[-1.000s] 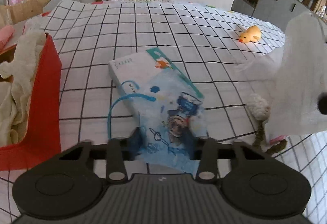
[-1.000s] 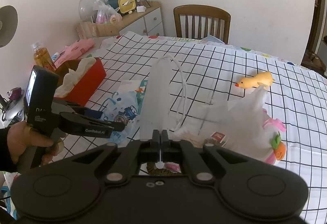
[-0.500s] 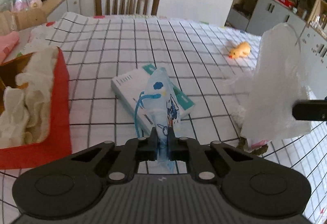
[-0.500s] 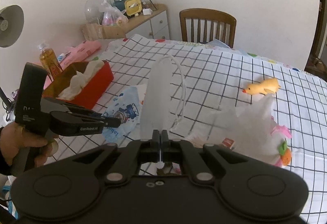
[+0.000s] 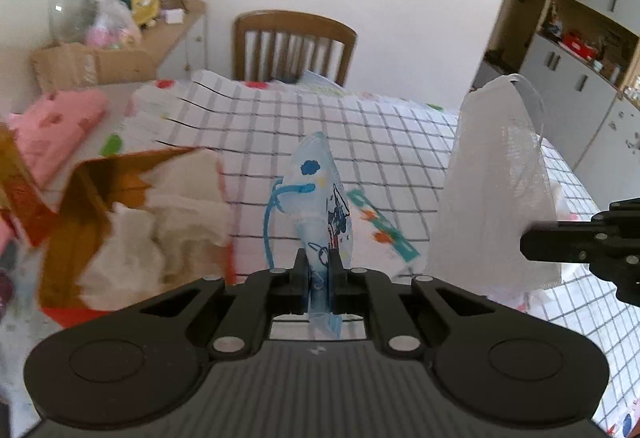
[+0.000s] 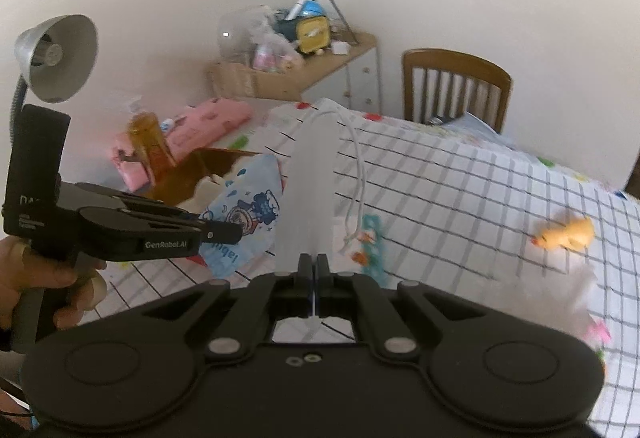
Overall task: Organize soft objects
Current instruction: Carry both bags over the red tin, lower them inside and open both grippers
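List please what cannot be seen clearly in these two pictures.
- Red box contents: left wrist view, motion blur.
- Yellow duck toy: right wrist view, blurred; absent from the other view.
- Print on blue mask: seen edge-on, partly inside left gripper.
- White mask face: edge-on in right gripper.

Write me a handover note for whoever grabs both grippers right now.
Left gripper: shut on the blue cartoon-print face mask, lifted off the checked tablecloth.
Right gripper: shut on the plain white face mask, also held up.
Red box with cream cloths inside sits to the left.
Still on the table: yellow duck toy, teal-edged white packet.
Done: both masks picked up. Left: probably drop them in the box, then the duck.
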Demonstrator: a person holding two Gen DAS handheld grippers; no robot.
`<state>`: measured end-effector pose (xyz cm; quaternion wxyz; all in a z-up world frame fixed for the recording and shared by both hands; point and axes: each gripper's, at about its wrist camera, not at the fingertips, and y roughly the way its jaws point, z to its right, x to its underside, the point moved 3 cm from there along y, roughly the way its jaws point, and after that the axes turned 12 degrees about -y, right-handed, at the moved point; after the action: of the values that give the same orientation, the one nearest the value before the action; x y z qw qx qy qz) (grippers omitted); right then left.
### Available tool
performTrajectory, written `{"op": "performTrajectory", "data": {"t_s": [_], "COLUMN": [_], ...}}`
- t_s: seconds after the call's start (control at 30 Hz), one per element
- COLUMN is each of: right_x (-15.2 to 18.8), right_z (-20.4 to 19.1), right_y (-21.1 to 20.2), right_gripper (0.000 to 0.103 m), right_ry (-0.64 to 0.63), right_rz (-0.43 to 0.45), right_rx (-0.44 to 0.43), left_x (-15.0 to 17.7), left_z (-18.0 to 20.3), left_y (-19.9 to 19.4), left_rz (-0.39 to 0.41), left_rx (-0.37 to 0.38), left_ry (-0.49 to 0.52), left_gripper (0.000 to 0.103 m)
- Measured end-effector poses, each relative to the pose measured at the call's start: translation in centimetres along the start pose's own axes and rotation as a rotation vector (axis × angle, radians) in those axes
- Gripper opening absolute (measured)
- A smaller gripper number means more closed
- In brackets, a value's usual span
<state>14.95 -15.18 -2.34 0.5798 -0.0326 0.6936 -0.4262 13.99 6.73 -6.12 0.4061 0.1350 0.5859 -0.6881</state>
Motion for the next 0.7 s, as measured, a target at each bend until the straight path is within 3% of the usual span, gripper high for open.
{"op": "performTrajectory", "data": {"t_s": [0.3,0.7], "right_x": [-4.7,-7.7], "right_z": [-3.9,-7.2], "right_y": [3.3,10.9], "right_gripper": [0.001,0.001], "right_ry": [-0.048,-0.035], "right_rz": [0.011,-0.088], "right_rx": [-0.073,-0.156], "left_x": [-2.6,-4.1], "left_z": [-4.7,-10.8], "left_y": [-2.5,-0.8], "left_rz": [0.063,0.035], "left_rx": [-0.086,-0.213], "left_ry": [-0.038,-0.096], "left_gripper": [0.008,0.008]}}
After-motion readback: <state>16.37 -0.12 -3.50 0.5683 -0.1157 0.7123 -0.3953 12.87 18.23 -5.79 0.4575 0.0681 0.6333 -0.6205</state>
